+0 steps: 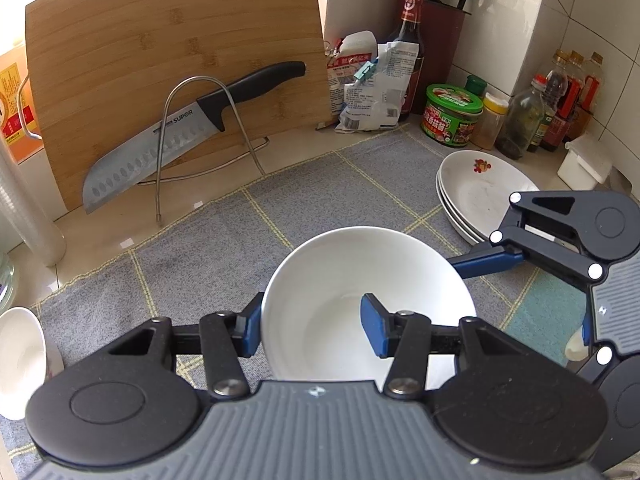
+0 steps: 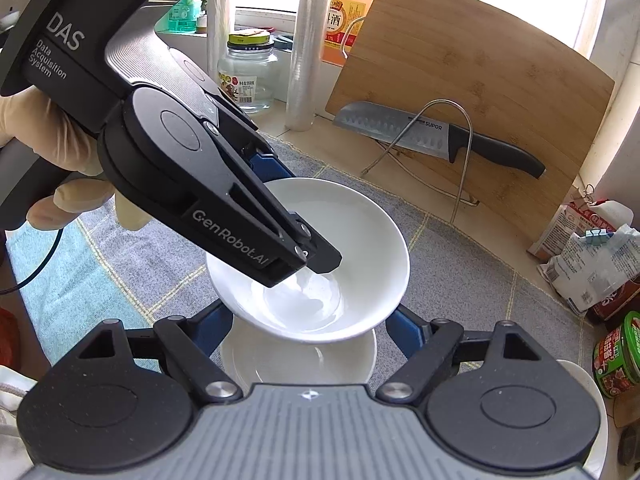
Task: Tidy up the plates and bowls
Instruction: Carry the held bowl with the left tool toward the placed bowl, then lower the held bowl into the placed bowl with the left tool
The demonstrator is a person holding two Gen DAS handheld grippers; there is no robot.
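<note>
A white bowl [image 1: 336, 280] hangs tilted in my left gripper [image 1: 312, 330], one finger outside its near rim and one inside. In the right wrist view the same bowl [image 2: 360, 232] is held above a second white bowl [image 2: 300, 360] on the grey cloth. My right gripper [image 2: 308, 328] is open, its fingers spread to either side of the lower bowl; whether they touch it is hidden. A stack of white plates [image 1: 476, 192] lies at the right on the cloth. Another white bowl [image 1: 18, 360] lies on its side at the left edge.
A bamboo cutting board [image 1: 172, 64] and a knife [image 1: 192, 128] lean in a wire rack at the back. Bottles, a green jar [image 1: 452, 116] and packets crowd the back right corner. A glass jar [image 2: 248, 72] and plastic rolls stand by the window.
</note>
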